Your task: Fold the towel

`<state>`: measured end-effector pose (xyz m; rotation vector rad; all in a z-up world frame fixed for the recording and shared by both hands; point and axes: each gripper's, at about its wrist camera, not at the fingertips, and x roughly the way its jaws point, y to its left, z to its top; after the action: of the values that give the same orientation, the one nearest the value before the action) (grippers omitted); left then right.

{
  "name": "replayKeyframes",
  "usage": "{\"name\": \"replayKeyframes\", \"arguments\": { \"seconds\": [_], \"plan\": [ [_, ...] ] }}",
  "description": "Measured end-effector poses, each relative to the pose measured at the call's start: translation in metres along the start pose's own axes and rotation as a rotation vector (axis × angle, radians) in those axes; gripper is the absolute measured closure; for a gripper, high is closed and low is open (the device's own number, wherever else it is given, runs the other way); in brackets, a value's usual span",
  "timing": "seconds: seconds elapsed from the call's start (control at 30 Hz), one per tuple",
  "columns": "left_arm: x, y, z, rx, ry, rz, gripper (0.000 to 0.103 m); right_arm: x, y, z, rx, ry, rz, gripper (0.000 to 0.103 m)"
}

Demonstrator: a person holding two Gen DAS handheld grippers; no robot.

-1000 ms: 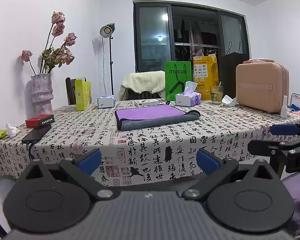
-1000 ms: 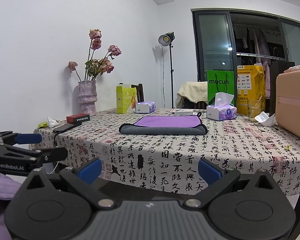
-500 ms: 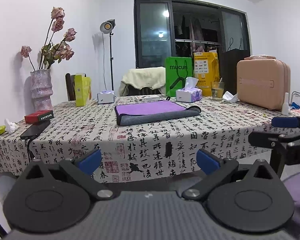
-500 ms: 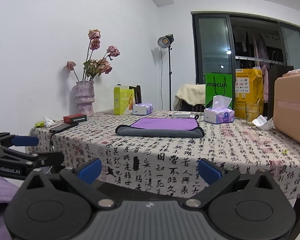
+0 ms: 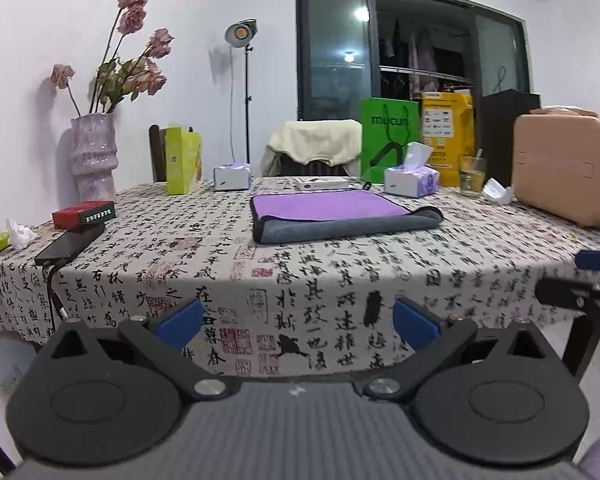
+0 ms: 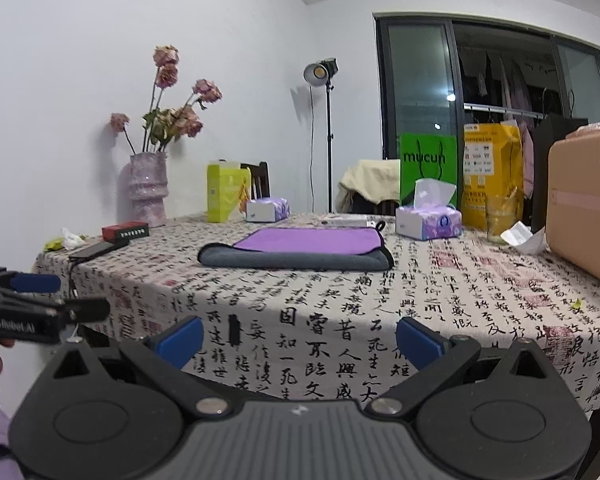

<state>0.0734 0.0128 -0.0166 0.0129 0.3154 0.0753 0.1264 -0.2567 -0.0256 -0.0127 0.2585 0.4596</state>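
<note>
Below table edge, left gripper (image 5: 296,322) hovering level, blue fingers (image 5: 180,318) spread apart, gripping nothing. Right gripper (image 6: 298,338) hanging level beside it at 3 o'clock, fingers likewise wide apart, nothing between them. Folded towel (image 5: 336,216), purple over grey, lying flat on calligraphy tablecloth (image 5: 300,280) at 12 o'clock, well apart from both grippers. Tissue box (image 5: 412,180) sitting just behind towel at 1 o'clock.

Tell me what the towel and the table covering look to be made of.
The towel looks like soft microfiber or plush: matte, thick rounded fold, purple face, grey underside. The table covering looks like thin woven fabric printed with calligraphy; it drapes over the edge. Both are guesses from appearance.
</note>
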Motion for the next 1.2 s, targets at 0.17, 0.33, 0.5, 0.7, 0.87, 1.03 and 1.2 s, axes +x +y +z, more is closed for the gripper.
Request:
{"name": "replayKeyframes", "arguments": {
  "seconds": [0.17, 0.33, 0.5, 0.7, 0.87, 1.03, 1.2],
  "plan": [
    [0.014, 0.004, 0.007, -0.002, 0.007, 0.012, 0.0, 0.02, -0.008, 0.002, -0.008, 0.013, -0.002, 0.0],
    [0.029, 0.006, 0.012, -0.013, 0.018, 0.027, 0.0, 0.037, -0.014, 0.007, -0.01, 0.018, 0.005, 0.0],
    [0.044, 0.009, 0.02, -0.023, 0.022, 0.037, 0.0, 0.052, -0.019, 0.011, -0.011, 0.026, 0.009, 0.0],
    [0.065, 0.01, 0.032, -0.025, 0.04, 0.03, 0.0, 0.07, -0.028, 0.02, -0.007, 0.033, 0.006, 0.0],
    [0.084, 0.011, 0.042, -0.042, 0.068, 0.025, 0.0, 0.087, -0.037, 0.031, -0.005, 0.037, 0.001, 0.0],
    [0.102, 0.012, 0.053, -0.053, 0.086, 0.006, 0.0, 0.105, -0.044, 0.041, 0.005, 0.046, -0.004, 0.0],
    [0.123, 0.019, 0.062, -0.1, 0.124, -0.008, 0.0, 0.124, -0.051, 0.05, 0.017, 0.064, -0.007, 0.0]
  ]
}}
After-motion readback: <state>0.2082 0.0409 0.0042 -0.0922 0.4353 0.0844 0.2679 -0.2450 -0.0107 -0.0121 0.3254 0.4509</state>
